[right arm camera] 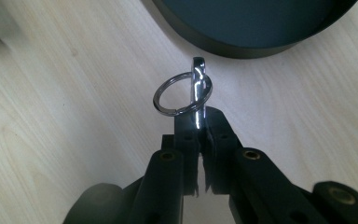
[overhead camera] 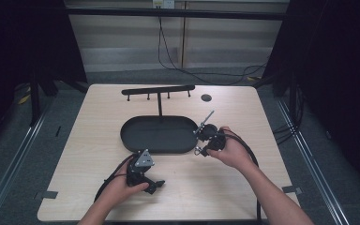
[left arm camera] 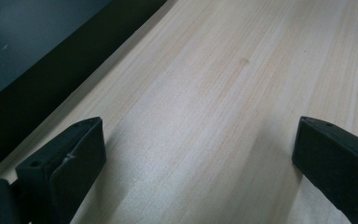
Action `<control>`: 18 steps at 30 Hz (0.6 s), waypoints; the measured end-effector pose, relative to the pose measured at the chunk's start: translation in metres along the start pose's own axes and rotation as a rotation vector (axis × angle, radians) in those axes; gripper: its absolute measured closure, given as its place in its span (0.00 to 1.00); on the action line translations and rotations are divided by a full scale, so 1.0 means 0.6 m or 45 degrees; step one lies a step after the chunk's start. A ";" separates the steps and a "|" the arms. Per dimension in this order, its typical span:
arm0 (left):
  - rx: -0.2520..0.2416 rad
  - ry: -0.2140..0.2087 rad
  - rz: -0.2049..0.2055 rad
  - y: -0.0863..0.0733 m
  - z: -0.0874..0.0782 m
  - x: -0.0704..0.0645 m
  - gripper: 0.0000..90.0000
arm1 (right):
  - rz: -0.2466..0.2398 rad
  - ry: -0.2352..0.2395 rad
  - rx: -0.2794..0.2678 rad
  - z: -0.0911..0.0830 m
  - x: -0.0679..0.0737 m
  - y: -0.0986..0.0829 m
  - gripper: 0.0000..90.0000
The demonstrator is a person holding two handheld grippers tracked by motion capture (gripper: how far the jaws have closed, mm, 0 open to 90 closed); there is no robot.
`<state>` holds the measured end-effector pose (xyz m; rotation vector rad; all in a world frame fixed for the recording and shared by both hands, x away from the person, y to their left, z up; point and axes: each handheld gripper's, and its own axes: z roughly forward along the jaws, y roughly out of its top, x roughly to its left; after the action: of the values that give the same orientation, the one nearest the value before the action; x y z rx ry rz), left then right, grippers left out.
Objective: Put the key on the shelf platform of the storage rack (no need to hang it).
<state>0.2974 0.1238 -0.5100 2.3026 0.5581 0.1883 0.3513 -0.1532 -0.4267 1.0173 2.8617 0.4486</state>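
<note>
Right gripper (right arm camera: 200, 135) clamps a key (right arm camera: 198, 88) with ring; left gripper (left arm camera: 200, 154) gapes over bare table (left arm camera: 223, 70).

You're at a pale wood table (overhead camera: 98, 140) w/ rounded corners, grain running along it in both gripper views. It has a small dark round hole (overhead camera: 206, 97) near the far edge. Grey floor (overhead camera: 18, 140) all round, w/ metal rails (overhead camera: 9, 164) along both sides. Bits of tape (overhead camera: 47, 194) at the near corners. Far wall (overhead camera: 225, 42) is beige panelling; black cables (overhead camera: 168, 51) hang down it and trail across the floor. Black curtains (overhead camera: 333, 70) close in left & right. A dark bar (overhead camera: 178, 13) spans the top. Light's dim, even, soft shadows.
</note>
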 end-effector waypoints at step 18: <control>-0.010 -0.002 -0.007 0.000 0.001 0.000 0.03 | -0.013 -0.001 0.007 -0.007 0.004 0.024 0.95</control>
<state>0.2973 0.1235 -0.5105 2.2929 0.5619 0.1860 0.3575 -0.1422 -0.4185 1.0026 2.8680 0.4393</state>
